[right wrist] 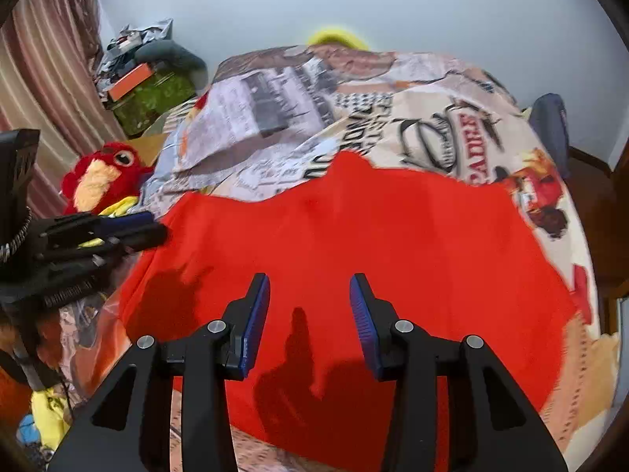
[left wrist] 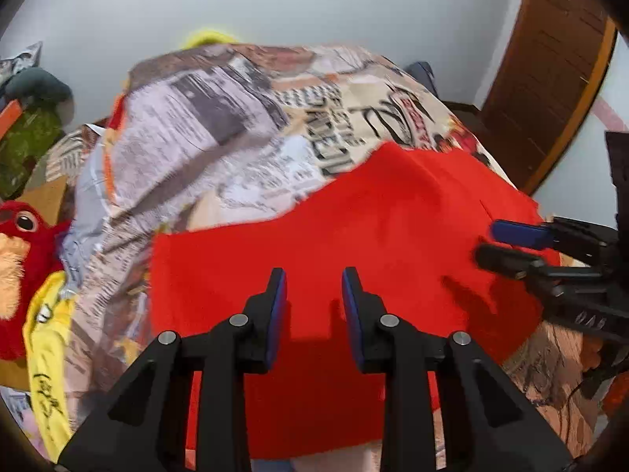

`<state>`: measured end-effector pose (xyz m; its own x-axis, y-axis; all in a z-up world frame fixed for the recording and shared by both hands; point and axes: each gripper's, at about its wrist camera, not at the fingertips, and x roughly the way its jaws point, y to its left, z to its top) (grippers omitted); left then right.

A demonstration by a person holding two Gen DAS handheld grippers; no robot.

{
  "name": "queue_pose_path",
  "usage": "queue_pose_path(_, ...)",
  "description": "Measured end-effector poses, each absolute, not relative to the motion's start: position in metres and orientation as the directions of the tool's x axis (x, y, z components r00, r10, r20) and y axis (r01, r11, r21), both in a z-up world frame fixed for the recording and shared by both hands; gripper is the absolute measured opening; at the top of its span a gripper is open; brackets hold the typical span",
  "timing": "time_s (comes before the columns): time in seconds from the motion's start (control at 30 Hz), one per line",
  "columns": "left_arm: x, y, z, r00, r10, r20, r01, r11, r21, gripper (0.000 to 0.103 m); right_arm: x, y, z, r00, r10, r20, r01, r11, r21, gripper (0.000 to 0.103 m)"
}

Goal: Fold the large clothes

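Red plush bird toy (right wrist: 103,179), far left, bedside. Left gripper (left wrist: 313,289): released, nothing between jaws. Bright red cloth garment (right wrist: 354,244): spread flat on newspaper-print bed cover (right wrist: 432,90). Right gripper (right wrist: 309,295): released, empty, above garment.

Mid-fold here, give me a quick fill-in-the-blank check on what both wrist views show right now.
1. The garment spread on the bed is ____ in colour.
2. Between the pads of the left tongs there is ____.
3. The right tongs stand ____, holding no cloth.
4. The plush bird lies on the ____ tongs' side of the garment.

Missing words: red; nothing; open; left
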<state>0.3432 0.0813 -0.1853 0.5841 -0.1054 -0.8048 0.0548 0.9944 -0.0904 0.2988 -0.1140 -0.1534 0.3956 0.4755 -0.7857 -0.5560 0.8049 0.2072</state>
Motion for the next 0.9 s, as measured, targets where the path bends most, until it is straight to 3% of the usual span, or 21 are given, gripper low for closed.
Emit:
queue_pose_path(0.13,0.342,0.066,-0.210,0.533,-0.111,-0.839,0.085,0.993,-0.078,0.031,0.297,-0.100,-0.175,0.369,0.430,-0.824,-0.575,0.802,0.161,0.040)
queue_pose_path(0.17,0.343,0.064,-0.218,0.517,-0.113,-0.849,0.084,0.993,-0.081,0.037,0.296,-0.099,-0.180,0.365,0.414,-0.834,-0.576,0.804,0.147,0.041)
queue_pose_path(0.23,0.344,0.065,-0.233,0.485,-0.116,-0.867,0.067,0.993,-0.096,0.049,0.295,-0.100,-0.189,0.368,0.373,-0.851,-0.574,0.812,0.108,0.057)
queue_pose_path(0.3,0.343,0.069,-0.247,0.469,-0.114,-0.876,0.046,0.993,-0.104,0.060,0.292,-0.106,-0.195,0.394,0.335,-0.856,-0.569,0.820,0.060,0.065)
queue_pose_path(0.4,0.338,0.078,-0.249,0.495,-0.108,-0.862,0.013,0.993,-0.116,0.071,0.288,-0.116,-0.195,0.417,0.308,-0.855,-0.575,0.818,0.014,0.073)
queue_pose_path(0.5,0.329,0.089,-0.248,0.493,-0.127,-0.861,-0.003,0.989,-0.148,0.072,0.284,-0.133,-0.190,0.426,0.319,-0.847,-0.564,0.826,0.027,0.080)
queue_pose_path(0.9,0.292,0.153,-0.270,0.450,-0.014,-0.893,-0.219,0.967,-0.126,0.074,0.289,-0.222,-0.202,0.397,0.305,-0.866,-0.332,0.927,0.174,0.082)
